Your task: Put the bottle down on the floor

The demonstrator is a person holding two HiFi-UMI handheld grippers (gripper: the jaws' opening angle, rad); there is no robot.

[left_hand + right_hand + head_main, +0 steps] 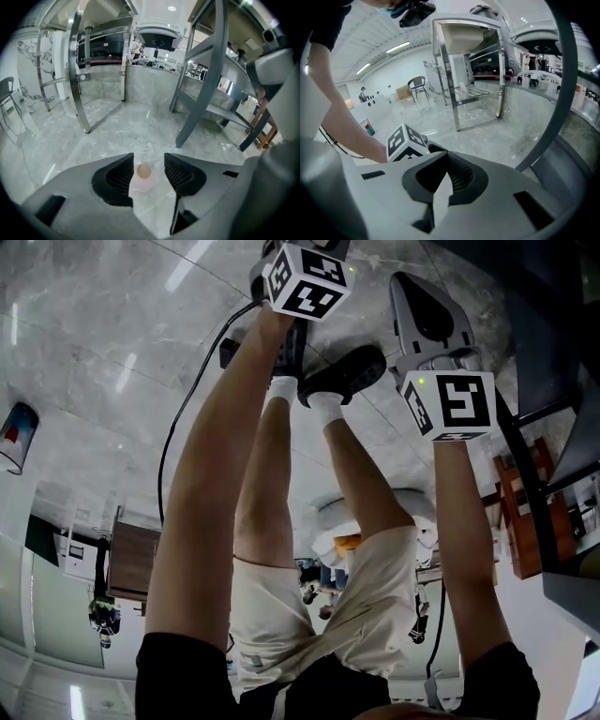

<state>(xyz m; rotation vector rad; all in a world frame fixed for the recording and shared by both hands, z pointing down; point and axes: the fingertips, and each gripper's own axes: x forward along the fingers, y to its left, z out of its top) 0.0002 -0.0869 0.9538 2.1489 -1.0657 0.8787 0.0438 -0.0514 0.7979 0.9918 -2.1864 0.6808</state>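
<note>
My left gripper (pixel 148 158) has its jaws spread, and the bottle (pixel 143 174) sits in the gap between them. I see it from above: a tan cap on a pale pink body, with the grey marble floor (pixel 117 126) all around it. It sits nearer my left pad (pixel 123 177), right at that pad's edge, though I cannot tell if they touch. A strip of floor shows between the bottle and my right pad (pixel 180 176), so nothing is pinched.

My right gripper (pixel 447 164) has its jaws pressed together at the tips, with nothing between them. It hangs off to the side, and past it I see my left gripper's marker cube (pixel 405 143) with my bare arm (pixel 351 126) running up from it.

From the head camera, both arms reach down past my legs. My left cube (pixel 305 277) is just beyond my shoes (pixel 342 376), and my right cube (pixel 452 404) is beside them. Steel frame legs (pixel 77 79) and a dark grey leg (pixel 206 84) stand on the floor, well beyond the bottle
</note>
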